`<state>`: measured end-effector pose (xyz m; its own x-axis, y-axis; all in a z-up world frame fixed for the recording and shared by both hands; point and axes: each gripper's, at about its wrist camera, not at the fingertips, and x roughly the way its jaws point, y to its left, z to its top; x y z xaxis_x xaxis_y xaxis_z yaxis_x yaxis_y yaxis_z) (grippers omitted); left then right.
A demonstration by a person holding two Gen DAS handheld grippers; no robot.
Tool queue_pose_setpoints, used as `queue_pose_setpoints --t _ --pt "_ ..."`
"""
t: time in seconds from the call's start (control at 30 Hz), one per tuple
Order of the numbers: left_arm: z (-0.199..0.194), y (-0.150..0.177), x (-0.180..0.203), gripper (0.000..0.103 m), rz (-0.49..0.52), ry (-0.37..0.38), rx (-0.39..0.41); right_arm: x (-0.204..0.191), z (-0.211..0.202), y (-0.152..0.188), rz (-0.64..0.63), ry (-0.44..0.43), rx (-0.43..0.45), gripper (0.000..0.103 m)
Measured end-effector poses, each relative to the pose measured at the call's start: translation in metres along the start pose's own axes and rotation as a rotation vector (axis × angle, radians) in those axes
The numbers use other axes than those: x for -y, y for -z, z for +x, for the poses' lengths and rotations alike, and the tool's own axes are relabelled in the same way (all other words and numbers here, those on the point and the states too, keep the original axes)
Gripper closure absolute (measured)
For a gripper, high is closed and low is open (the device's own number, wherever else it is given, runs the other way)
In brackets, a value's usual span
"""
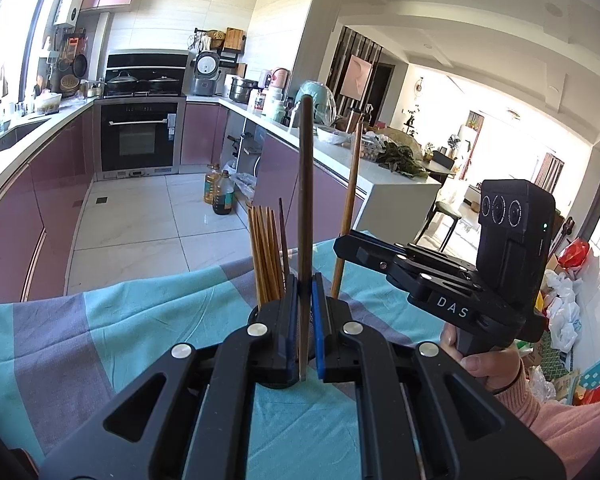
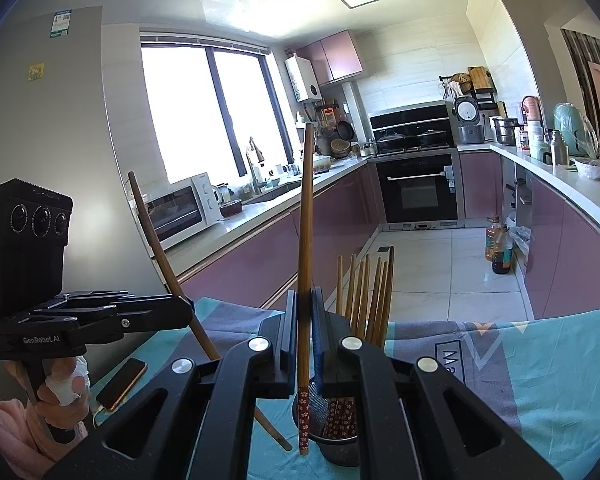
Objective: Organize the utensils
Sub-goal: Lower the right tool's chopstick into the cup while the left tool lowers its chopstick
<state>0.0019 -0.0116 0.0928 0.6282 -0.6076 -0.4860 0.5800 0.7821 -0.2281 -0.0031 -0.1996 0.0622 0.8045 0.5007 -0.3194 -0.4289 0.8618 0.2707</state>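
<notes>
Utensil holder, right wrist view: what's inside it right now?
The metal mesh holder contains a bunch of wooden chopsticks standing upright, their flower-patterned ends down inside. The right gripper covers the holder's rim and upper part, so the exact count is unclear.

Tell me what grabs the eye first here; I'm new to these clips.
Two black claws, each pinching one upright chopstick: the left claw a dark one, the right claw a lighter one. Just past them, a metal holder of chopsticks stands on a teal-and-grey cloth.
</notes>
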Motion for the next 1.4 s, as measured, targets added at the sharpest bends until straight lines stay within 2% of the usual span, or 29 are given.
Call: queue_pose_setpoints --t 0.57,1.4 --pt "0.002 -0.008 0.003 0.096 0.001 -0.012 0.031 0.004 0.009 -0.006 0.01 0.023 0.001 0.097" --pt "0.033 -0.007 0.014 0.096 0.026 -0.035 -0.05 0.016 0.021 -0.002 0.04 0.048 -0.032 0.097"
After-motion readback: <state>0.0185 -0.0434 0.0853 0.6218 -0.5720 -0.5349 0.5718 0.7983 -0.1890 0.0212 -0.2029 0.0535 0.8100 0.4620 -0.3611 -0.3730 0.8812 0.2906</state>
